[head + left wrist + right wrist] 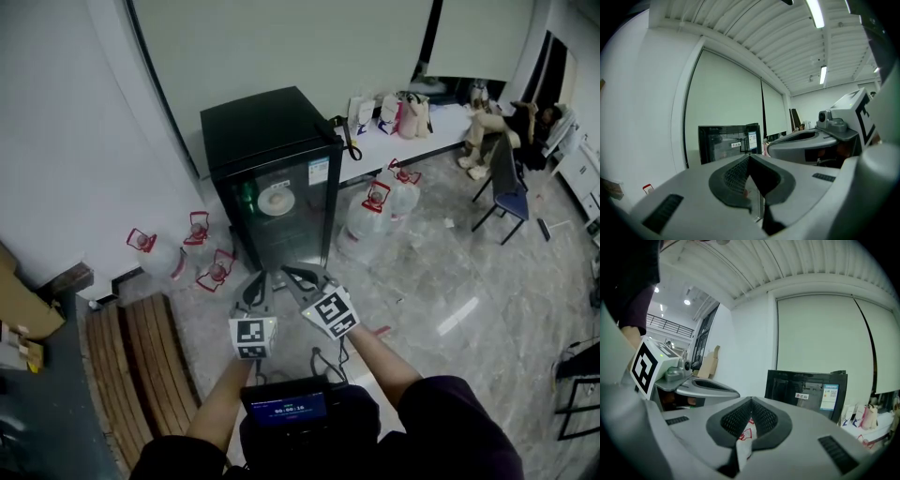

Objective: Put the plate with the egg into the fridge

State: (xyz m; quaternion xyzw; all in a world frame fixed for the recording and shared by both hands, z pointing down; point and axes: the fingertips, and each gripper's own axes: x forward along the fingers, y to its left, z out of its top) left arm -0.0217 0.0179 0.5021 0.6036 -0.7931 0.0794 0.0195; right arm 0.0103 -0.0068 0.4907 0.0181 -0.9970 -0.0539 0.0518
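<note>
Holding left gripper [255, 279] and right gripper [292, 277] side by side, level, just short of the fridge [267, 131] front. Both have jaws fully together, nothing gripped. Reads as hands parked clear because the job looks done: door [281, 234] is closed and the plate [275, 200] sits inside, upper shelf, toward the left wall, visible through the dark glass. Plate shows as a pale round disc with a darker middle; egg itself too small to make out. Water jugs [375, 204] flank the fridge on the floor.
</note>
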